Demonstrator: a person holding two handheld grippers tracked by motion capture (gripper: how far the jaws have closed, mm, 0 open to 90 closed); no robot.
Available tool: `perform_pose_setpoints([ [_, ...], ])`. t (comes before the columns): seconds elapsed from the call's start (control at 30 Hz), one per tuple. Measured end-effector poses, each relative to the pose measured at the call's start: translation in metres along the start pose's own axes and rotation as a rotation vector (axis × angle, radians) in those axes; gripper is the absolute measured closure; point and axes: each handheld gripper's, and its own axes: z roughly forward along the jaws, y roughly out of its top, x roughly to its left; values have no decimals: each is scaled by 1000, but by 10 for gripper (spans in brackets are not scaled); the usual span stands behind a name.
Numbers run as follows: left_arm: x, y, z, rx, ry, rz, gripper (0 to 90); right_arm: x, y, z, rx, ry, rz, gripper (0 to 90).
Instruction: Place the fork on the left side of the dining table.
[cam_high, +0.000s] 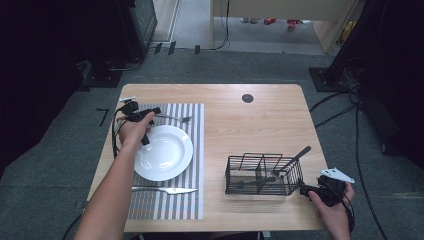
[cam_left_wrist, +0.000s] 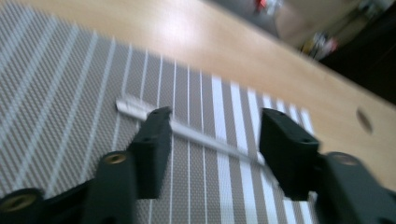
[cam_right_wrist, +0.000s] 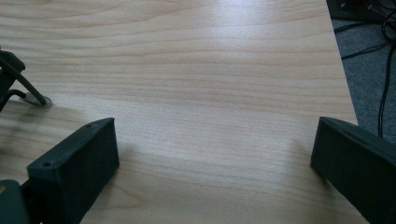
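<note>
The wooden table (cam_high: 260, 120) has rounded corners and a dark round grommet hole (cam_high: 247, 98) near its far edge at 12 o'clock; the whole middle strip, from that hole down to the near edge, is bare wood. A grey-and-white striped placemat (cam_high: 195, 145) covers the left half, its near edge close to the table's near edge. On it sits a white plate (cam_high: 165, 152), about centred. A black wire cutlery basket (cam_high: 262, 175) stands at 4 o'clock, near the right edge, with a dark-handled utensil (cam_high: 295, 157) leaning out toward 1 o'clock. A knife (cam_high: 165, 190) lies on the mat at 6 o'clock of the plate, just clear of the rim. A fork (cam_high: 175, 118) lies on the mat at 12 o'clock of the plate, tines toward the right.

The left gripper (cam_high: 150, 114) is at the plate's 11 o'clock; in the left gripper view its jaws stand apart astride the fork's handle (cam_left_wrist: 196, 135), not closed on it. The right gripper (cam_high: 305, 190) sits at the table's near right corner, just beside the basket; in the right gripper view its jaws gape wide over bare wood, the table's right edge close by.
</note>
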Motion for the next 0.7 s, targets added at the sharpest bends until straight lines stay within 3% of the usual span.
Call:
perform_pose_setpoints([
  [0.07,5,4,2,6,2,23,670,0,0,0,-1,1,-1,7],
  [0.1,7,6,4,20,0,27,670,0,0,0,-1,0,-1,7],
  [0.2,17,12,9,33,-21,96,800,0,0,0,-1,0,-1,7],
  [0.23,24,17,10,31,-52,62,853,0,0,0,-1,0,0,7],
  [0.27,24,17,10,31,-52,62,877,0,0,0,-1,0,0,7],
  [0.3,27,22,12,11,-68,31,878,0,0,0,-1,-1,-1,7],
  [0.33,27,22,12,11,-68,31,876,0,0,0,-1,-1,-1,7],
  [0.37,25,27,15,37,-34,62,876,0,0,0,0,-1,0,7],
  [0.4,25,27,15,37,-34,62,871,0,0,0,0,-1,0,7],
  [0.43,24,29,18,51,-19,90,871,0,0,0,-1,-1,-1,7],
  [0.47,23,31,21,73,-6,102,855,0,0,0,0,-1,0,7],
  [0.5,22,34,28,131,-23,84,841,0,0,0,0,-1,0,7],
  [0.53,22,34,28,131,-23,84,850,0,0,0,0,-1,0,7],
  [0.6,21,35,36,196,17,102,855,0,0,0,0,-1,0,8],
  [0.7,21,37,42,221,31,107,857,0,-1,-1,-1,-4,0,8],
])
